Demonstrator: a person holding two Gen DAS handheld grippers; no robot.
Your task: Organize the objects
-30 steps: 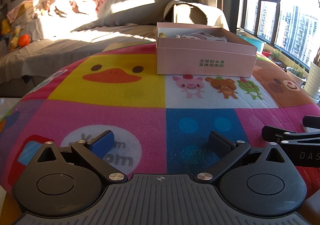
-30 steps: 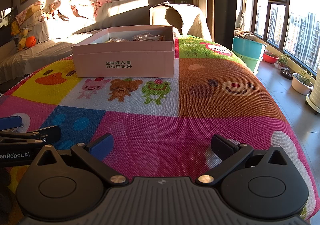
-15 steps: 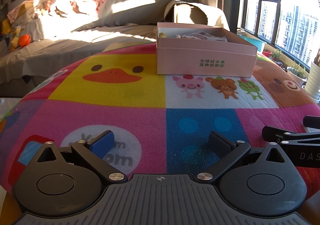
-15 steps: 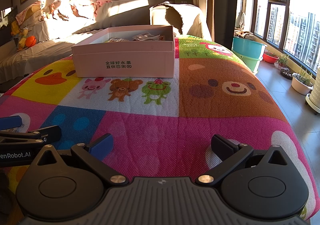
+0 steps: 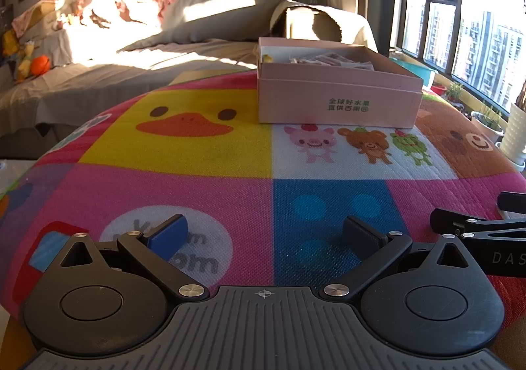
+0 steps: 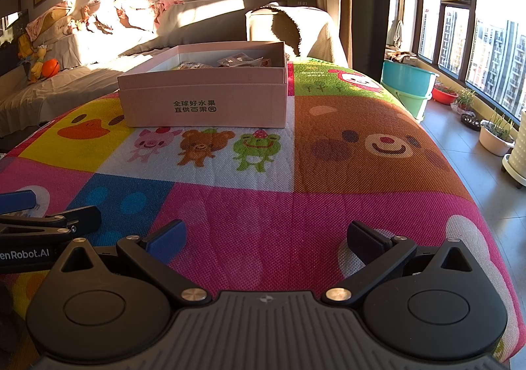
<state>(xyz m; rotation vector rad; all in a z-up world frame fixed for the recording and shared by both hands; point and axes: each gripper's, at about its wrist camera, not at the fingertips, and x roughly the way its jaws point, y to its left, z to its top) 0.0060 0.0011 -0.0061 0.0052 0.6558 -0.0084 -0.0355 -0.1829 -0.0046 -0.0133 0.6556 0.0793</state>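
Observation:
A pink cardboard box [image 5: 338,100] [image 6: 203,103] with green print stands open at the far side of a cartoon-patterned mat [image 5: 203,146] [image 6: 361,172]. Several small packets [image 5: 328,59] [image 6: 240,61] lie inside it. My left gripper [image 5: 264,235] hovers open over the mat's near edge, nothing between its fingers. My right gripper [image 6: 264,238] is open too, beside the left one and equally empty. Each gripper's finger shows at the edge of the other's view.
A sofa [image 5: 164,28] piled with cushions and clothes runs behind the mat. Stuffed toys [image 6: 42,65] sit at its left end. Teal and green tubs [image 6: 407,87], potted plants [image 6: 496,133] and tall windows line the right side over a tiled floor.

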